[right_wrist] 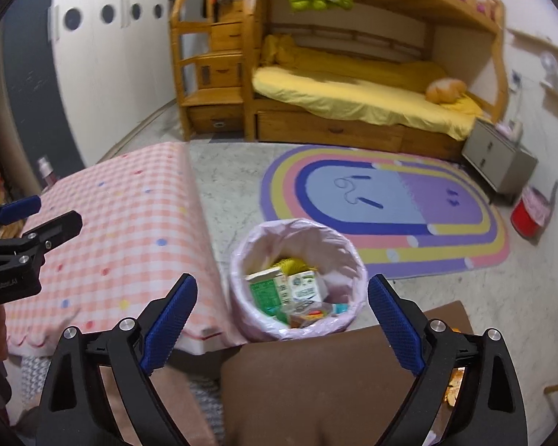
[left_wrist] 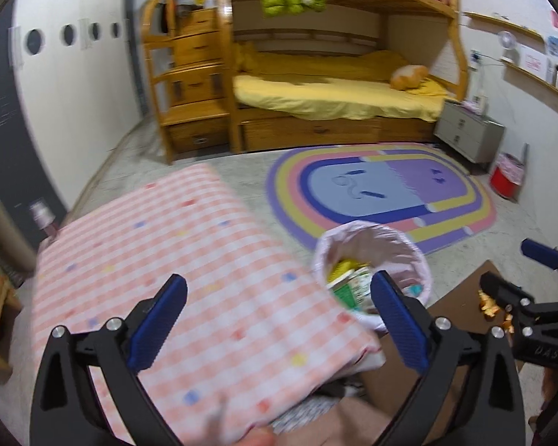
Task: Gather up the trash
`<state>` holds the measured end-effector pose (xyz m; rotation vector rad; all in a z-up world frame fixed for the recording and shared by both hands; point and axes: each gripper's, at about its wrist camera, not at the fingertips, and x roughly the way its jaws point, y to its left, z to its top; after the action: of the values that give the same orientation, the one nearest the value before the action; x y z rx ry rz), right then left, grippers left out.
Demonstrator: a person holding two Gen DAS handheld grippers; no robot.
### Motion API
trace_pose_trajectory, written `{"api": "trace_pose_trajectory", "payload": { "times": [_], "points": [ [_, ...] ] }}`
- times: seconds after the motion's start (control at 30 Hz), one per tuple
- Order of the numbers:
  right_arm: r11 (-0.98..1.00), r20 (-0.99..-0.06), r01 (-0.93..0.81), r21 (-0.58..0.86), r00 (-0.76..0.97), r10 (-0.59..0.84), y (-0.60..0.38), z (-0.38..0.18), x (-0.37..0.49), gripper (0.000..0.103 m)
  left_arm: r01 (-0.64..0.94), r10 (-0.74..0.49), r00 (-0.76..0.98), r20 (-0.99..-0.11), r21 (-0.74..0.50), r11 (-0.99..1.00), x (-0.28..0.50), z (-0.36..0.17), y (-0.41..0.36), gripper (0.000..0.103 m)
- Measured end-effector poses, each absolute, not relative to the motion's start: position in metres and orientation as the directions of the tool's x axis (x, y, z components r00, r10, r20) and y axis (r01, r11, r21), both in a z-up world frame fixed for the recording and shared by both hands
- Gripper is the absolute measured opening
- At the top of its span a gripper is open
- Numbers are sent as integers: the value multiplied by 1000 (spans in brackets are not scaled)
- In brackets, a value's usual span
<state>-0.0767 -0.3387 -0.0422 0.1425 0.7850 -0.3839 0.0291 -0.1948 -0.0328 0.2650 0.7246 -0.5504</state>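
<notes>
- Two hand-held grippers are in view, and neither carries anything: the left hand-held gripper has its blue pads spread wide over the checked cloth, and the right hand-held gripper is spread just as wide, with nothing between the fingers.
- From the right wrist view the trash bin sits at about twelve o'clock, just past the fingertips, on the floor beside the desk with its pink checked cover; the spread fingers frame its mouth, which reads to me as a drop just made or a fresh reach about to start.
- Inside the pink liner lie the milk cartons, something yellow behind them and a few smaller wrappers, so collected trash is already in the bin.
- A brown board lies at six o'clock under the right hand-held gripper, near edge cut off; orange scraps lie on it at about three o'clock in the left view, half covered by the right hand-held gripper's black arm. I judge these to be trash left to gather, though what they are I cannot tell.
- Bin contents below the top layer are hidden, and the far part of the bin floor is lost behind the liner's folds.
- Blur softens the cloth and the near edge of the desk in the left view; a small pinkish bottle at nine o'clock is too smeared to name further.
- A second, red bin stands at two o'clock by the grey cabinet, well apart from the work.
</notes>
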Motion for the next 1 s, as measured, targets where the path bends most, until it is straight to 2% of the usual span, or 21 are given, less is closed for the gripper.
{"api": "trace_pose_trajectory", "payload": {
  "times": [0.23, 0.5, 0.7, 1.0],
  "points": [
    [973, -670, 232, 15, 725, -162, -277, -5, -81, 93, 401, -247, 674, -696, 65, 914, 10, -15, -121, 96],
    [997, -635, 60, 41, 772, -20, -218, 17, -87, 93, 253, -131, 685, -717, 65, 965, -16, -20, -44, 96],
    [999, -622, 6, 48, 783, 25, -197, 24, -94, 93, 172, -67, 686, -725, 71, 983, -32, -19, -6, 96],
    [999, -625, -12, 33, 780, 30, -185, 23, -96, 93, 131, -42, 702, -711, 70, 989, -39, -10, 14, 96]
  ]
}}
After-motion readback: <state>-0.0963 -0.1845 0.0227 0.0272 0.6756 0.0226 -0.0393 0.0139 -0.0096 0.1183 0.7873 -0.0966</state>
